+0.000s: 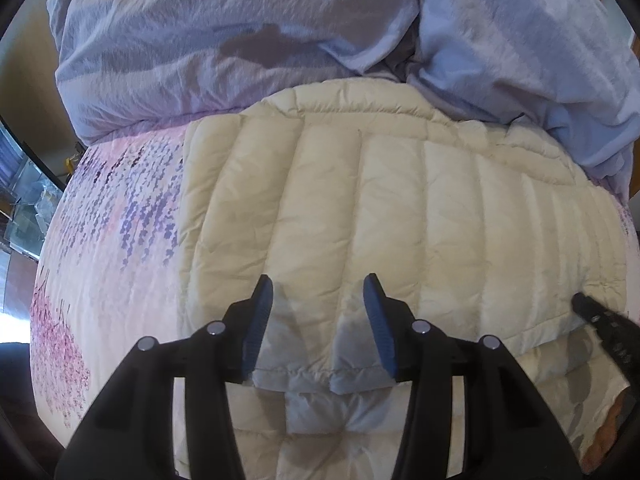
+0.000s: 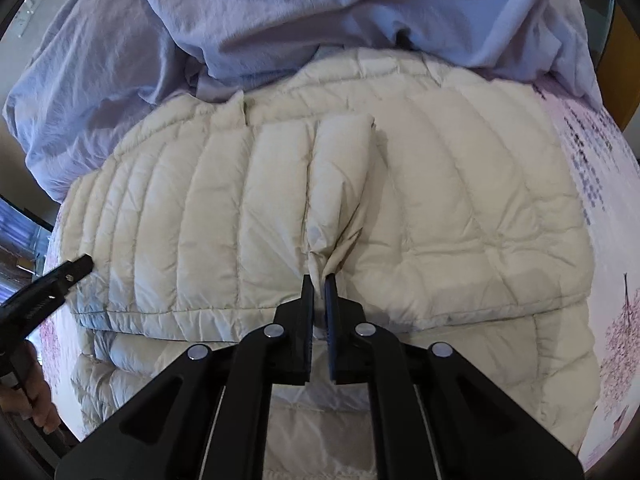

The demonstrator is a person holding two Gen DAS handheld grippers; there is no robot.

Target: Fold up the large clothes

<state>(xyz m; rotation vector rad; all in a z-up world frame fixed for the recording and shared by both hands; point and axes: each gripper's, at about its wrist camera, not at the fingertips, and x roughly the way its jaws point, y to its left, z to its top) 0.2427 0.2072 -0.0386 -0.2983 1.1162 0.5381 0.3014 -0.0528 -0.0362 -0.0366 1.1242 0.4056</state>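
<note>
A cream quilted down jacket [image 1: 380, 208] lies folded over itself on a floral bedsheet [image 1: 104, 240]. My left gripper [image 1: 318, 292] is open, its blue-padded fingers just above the jacket's folded top layer near its front edge. In the right wrist view the jacket [image 2: 440, 200] fills the middle. My right gripper [image 2: 319, 280] is shut on a pinched ridge of the jacket's top layer, which bunches up from the fingertips. The left gripper's tip [image 2: 76, 266] shows at the jacket's left edge, and the right gripper's tip [image 1: 588, 306] shows at the right in the left wrist view.
A rumpled lavender duvet [image 1: 240, 32] is piled along the far side of the bed, touching the jacket's far edge; it also shows in the right wrist view [image 2: 320, 12]. Furniture and floor [image 1: 24, 200] lie beyond the bed's left edge.
</note>
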